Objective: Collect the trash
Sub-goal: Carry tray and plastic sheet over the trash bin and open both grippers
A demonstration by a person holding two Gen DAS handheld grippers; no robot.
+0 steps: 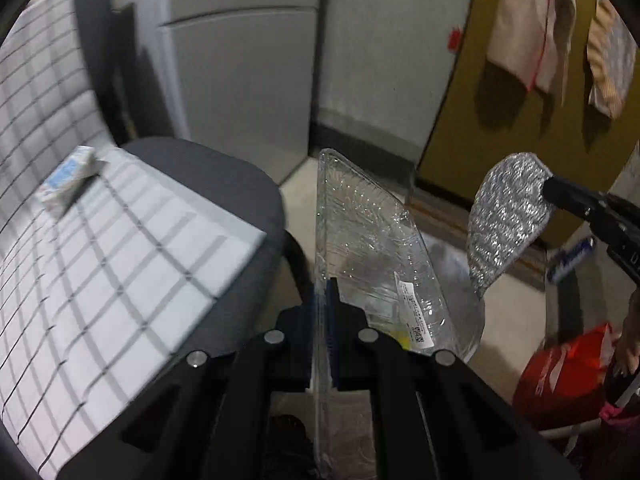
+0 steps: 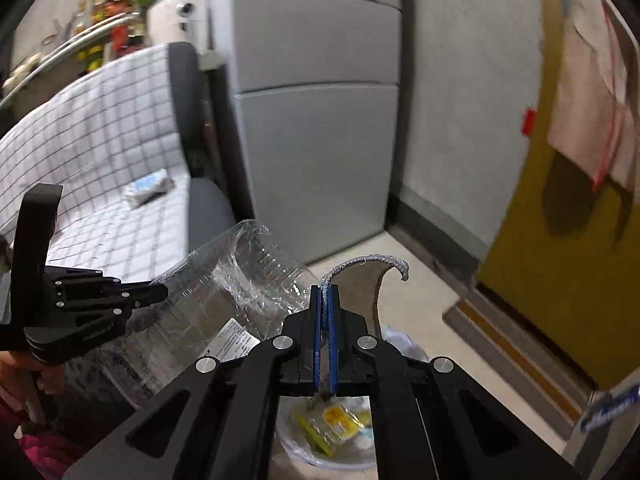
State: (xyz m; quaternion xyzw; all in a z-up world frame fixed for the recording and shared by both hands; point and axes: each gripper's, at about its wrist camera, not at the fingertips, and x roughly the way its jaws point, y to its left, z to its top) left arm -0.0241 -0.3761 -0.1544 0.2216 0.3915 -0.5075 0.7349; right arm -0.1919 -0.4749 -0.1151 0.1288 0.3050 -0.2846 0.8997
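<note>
My left gripper (image 1: 323, 292) is shut on the rim of a clear plastic lid (image 1: 368, 240) with a white label and holds it in the air. The lid also shows in the right wrist view (image 2: 224, 300), with the left gripper (image 2: 160, 292) at its edge. My right gripper (image 2: 325, 300) is shut on a silver glitter cardboard piece (image 2: 360, 280), held edge-on; it also shows in the left wrist view (image 1: 508, 216) with the right gripper (image 1: 554, 190) gripping its side. A white trash bin (image 2: 332, 436) with yellow wrappers sits below the right gripper.
A grey sofa with a checked white cover (image 1: 100, 264) is at the left, a small blue-white box (image 1: 66, 180) on it. A grey fridge (image 2: 320, 120), a yellow door (image 2: 560, 280) and a red bag (image 1: 560, 384) are nearby.
</note>
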